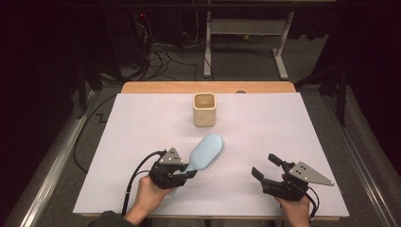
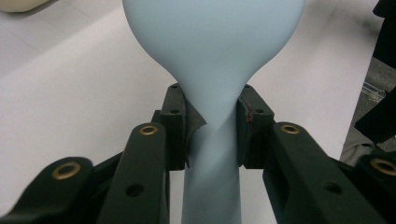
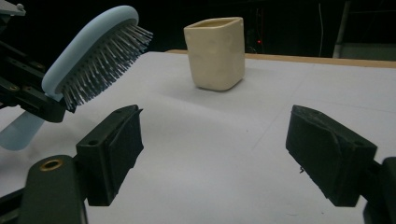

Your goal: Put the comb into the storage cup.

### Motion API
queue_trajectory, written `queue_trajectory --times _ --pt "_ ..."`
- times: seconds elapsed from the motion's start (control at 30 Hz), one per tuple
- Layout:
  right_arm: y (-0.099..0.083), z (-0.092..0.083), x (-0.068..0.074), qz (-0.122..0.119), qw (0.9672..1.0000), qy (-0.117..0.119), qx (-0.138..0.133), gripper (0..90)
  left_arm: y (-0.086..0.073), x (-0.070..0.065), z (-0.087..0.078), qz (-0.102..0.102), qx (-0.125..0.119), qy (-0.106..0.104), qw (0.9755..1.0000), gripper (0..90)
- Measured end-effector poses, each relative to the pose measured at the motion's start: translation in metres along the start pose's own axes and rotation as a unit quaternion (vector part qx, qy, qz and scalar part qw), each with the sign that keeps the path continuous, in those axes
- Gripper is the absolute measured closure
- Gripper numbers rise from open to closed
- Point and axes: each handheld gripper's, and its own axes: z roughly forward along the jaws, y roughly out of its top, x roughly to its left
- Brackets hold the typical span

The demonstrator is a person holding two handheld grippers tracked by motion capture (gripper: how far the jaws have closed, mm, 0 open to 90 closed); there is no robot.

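A pale blue hairbrush point(image 1: 206, 151) is lifted off the white table, head pointing toward the far side, bristles facing right. My left gripper point(image 1: 182, 174) is shut on its handle just below the head; in the left gripper view both pads clamp the neck of the hairbrush point(image 2: 212, 116). The right gripper view shows the hairbrush point(image 3: 91, 56) tilted, grey bristles down and right. My right gripper point(image 1: 264, 166) hovers at the near right, jaws wide open with nothing between them, seen also as the right gripper point(image 3: 212, 154). A cream square cup point(image 1: 204, 109) stands upright at the far middle.
The white sheet point(image 1: 265, 123) covers a wooden table whose bare edge point(image 1: 156, 87) shows at the back. The cream cup point(image 3: 215, 52) stands ahead of my right gripper. Beyond the table are cables on the floor and a desk frame point(image 1: 246, 42).
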Motion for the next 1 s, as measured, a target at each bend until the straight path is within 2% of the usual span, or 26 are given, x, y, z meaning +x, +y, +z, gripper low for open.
queue_trajectory --times 0.4,0.5,0.83,1.0 --pt "0.003 0.014 0.013 -0.004 0.9995 0.029 0.007 19.1 0.004 -0.008 0.009 0.015 0.000 -0.003 0.9999 69.2" --pt "0.005 0.020 0.018 -0.001 0.9990 0.043 0.010 18.2 0.006 -0.011 0.010 0.019 -0.004 -0.003 0.9998 69.3" --pt "0.009 0.033 0.031 0.001 0.9975 0.067 0.024 16.0 0.008 -0.012 0.011 0.020 -0.007 -0.002 0.9998 69.2" --pt "0.010 0.043 0.038 0.009 0.9960 0.079 0.041 16.0 0.009 -0.013 0.014 0.024 -0.007 0.003 0.9997 69.2"
